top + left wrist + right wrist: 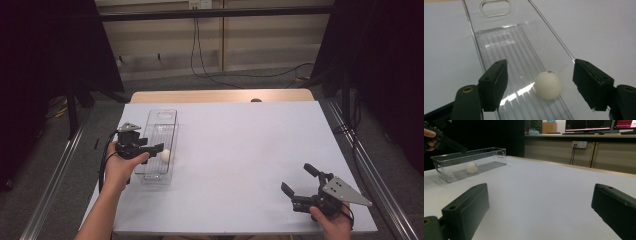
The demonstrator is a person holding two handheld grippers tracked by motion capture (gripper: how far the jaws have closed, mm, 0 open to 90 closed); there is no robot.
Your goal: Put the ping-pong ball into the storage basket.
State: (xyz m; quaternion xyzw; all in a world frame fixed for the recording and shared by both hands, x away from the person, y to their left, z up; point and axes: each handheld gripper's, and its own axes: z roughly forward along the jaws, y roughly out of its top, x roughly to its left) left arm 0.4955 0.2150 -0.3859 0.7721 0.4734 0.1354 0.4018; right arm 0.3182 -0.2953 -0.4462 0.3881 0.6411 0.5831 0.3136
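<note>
Black jaws of the left gripper point(540, 86) stand apart on either side of the white ball point(548, 85), touching nothing; the ball rests on the ribbed floor of the clear bin point(496, 30), near its close end. Judging by this, the drop is done and what remains is lifting the gripper clear of the bin's thin walls, which rise close beside both jaws. Over by the near right corner of the tabletop point(240, 150), the right gripper point(299, 182) waits released and empty, with wide bare surface between it and the bin.
</note>
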